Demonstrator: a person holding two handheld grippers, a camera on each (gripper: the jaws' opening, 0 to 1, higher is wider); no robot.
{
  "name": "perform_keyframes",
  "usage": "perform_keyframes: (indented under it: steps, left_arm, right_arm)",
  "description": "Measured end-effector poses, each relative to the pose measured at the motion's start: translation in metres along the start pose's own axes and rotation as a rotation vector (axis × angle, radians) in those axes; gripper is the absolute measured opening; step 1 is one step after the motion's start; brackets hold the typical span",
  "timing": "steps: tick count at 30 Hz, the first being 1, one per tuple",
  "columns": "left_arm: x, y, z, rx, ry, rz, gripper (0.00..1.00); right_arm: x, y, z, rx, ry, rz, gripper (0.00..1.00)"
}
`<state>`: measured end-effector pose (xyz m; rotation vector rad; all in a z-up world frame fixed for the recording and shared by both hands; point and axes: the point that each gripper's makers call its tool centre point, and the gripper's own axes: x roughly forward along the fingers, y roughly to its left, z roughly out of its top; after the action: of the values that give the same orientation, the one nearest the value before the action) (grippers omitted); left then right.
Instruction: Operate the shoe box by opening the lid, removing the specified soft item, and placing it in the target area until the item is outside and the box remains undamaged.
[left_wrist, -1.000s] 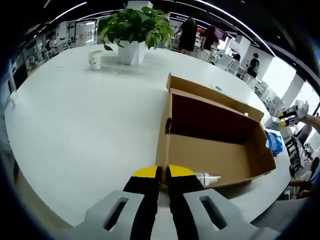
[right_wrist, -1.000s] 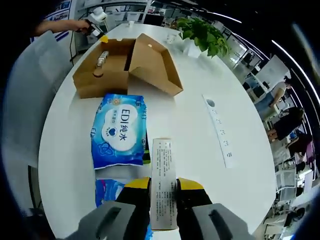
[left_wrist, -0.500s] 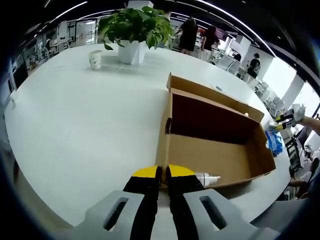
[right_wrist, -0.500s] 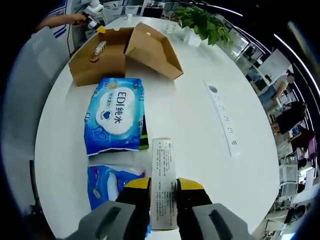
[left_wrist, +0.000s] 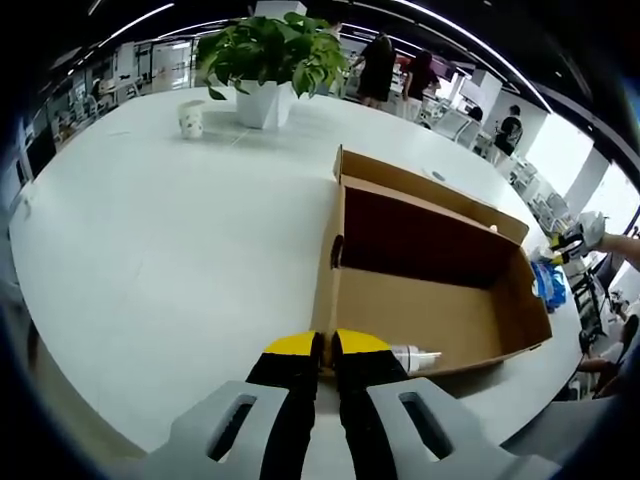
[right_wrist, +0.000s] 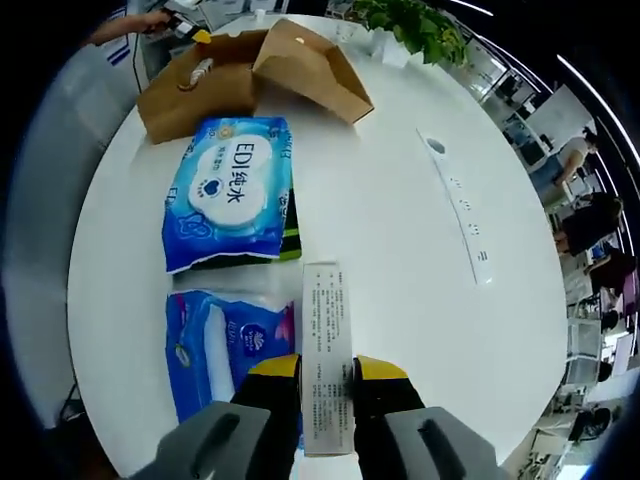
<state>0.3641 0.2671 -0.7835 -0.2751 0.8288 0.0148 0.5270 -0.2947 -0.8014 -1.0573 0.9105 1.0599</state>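
wipes pack (right_wrist: 230, 190) between shoe box (right_wrist: 210, 85) and tissue pack (right_wrist: 225, 345)

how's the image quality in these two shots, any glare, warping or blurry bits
Left gripper view: strong fisheye bend, the white table bulges round; ceiling strip lights arc overhead; the shoe box is sharp, its inner wall in dark shadow. Right gripper view: same curving; even bright light, mild sheen on the blue wipes pack; the text on the white box in the right gripper is too small to read.

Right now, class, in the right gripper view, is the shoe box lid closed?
No, the shoe box stands open, with its lid folded back.
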Motion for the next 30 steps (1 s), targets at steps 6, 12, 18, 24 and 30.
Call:
perform_keyframes:
  steps: [6,12,18,24,30]
  left_arm:
    - [0.000,-0.001,0.000,0.001,0.000,0.001,0.03]
    - [0.000,-0.001,0.000,0.003,0.001,0.003,0.03]
    - [-0.001,-0.003,0.000,0.005,0.002,0.005,0.03]
    - [-0.001,-0.003,-0.001,0.006,0.001,0.006,0.03]
    - [-0.001,-0.002,-0.001,-0.001,0.001,0.002,0.03]
  right_arm:
    - [0.008,-0.001,-0.006,-0.028,0.024,0.002,0.16]
    - [0.011,0.001,-0.012,-0.031,0.048,0.019,0.16]
    - [0.009,-0.002,-0.011,-0.061,0.048,0.009,0.16]
    - [0.011,-0.008,-0.014,-0.101,0.060,0.013,0.16]
    - [0.014,-0.011,-0.017,-0.075,0.070,0.021,0.17]
